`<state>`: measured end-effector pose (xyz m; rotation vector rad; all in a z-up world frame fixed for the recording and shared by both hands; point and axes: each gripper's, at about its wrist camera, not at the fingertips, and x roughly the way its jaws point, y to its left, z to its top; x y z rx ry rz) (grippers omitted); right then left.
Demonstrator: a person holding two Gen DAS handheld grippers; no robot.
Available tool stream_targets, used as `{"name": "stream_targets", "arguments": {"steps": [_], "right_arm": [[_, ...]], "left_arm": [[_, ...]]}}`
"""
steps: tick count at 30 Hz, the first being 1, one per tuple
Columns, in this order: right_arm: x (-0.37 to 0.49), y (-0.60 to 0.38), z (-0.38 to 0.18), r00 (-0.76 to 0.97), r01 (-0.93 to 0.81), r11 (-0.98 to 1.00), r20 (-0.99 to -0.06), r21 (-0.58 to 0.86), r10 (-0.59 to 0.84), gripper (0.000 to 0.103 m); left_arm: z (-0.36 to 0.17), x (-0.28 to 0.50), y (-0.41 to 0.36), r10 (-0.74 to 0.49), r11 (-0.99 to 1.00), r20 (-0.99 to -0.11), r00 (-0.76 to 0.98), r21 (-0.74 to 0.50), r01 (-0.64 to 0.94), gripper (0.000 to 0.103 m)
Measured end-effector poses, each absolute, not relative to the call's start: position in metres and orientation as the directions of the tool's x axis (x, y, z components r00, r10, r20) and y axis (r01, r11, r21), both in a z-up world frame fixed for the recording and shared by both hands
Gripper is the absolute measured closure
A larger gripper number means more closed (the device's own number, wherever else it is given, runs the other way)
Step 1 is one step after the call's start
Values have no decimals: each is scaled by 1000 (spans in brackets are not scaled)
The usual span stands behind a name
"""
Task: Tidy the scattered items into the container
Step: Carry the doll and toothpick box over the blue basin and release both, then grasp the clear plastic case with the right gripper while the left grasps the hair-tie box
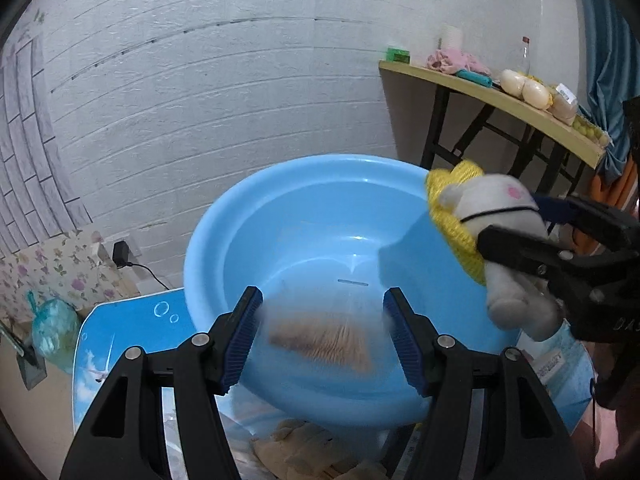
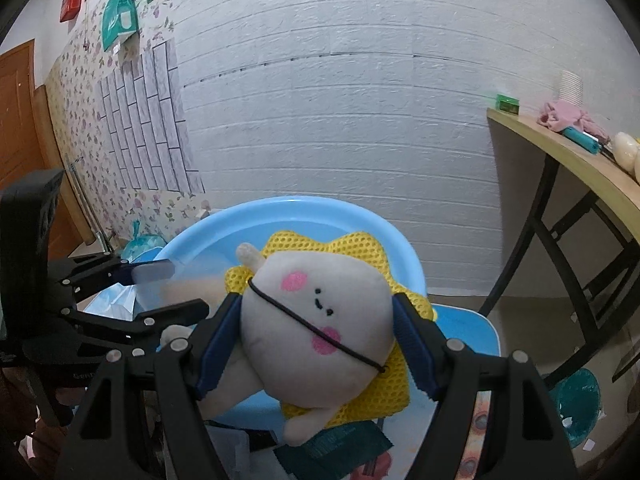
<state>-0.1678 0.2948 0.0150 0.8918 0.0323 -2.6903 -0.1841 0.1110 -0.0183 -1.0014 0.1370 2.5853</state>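
Through my left wrist camera: blue basin (image 1: 280, 216) dead center, nothing lying inside that I can make out. My left gripper (image 1: 322, 316) has its pads clamped on a clear bag (image 1: 320, 336) with something brown in it, blurred, hanging over the basin. At 3 o'clock my right gripper (image 1: 520, 224) grips the plush toy (image 1: 492, 208) at the rim. Right wrist camera: pads squeeze the plush's white head; basin at 12, side table (image 2: 560, 148) at 2.
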Motion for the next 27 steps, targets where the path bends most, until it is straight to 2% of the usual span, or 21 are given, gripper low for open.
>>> {"name": "stream_targets", "arguments": {"steps": [9,12,15,18,20,27], "right_arm": [[-170,285,11,-737,284,-953,-613,102,-285,27],[-167,280,12,-733,287,-952,-616,106,-289,25],[-161,276,15,-743,276,-956,-610,95,-275,11],[-151,277,17,-752,268,-958,-600,101,-273,10],[-143,280,16,-748,261,-959,-605,110,-274,10],[-109,284,10,-738,231,-968,-630,100,-241,10]], "left_arm": [[-14,-172,97,281,-940,-671,-686,-48,-338,39],[-14,-162,89,258,-948,-671,-695,-36,-317,31],[-11,-153,82,238,-954,-669,-704,-25,-299,23],[-8,-143,73,222,-959,-667,-711,-19,-283,17],[-8,-136,66,206,-964,-672,-712,-13,-266,9],[-16,-111,39,180,-977,-690,-701,-40,-212,7]]}}
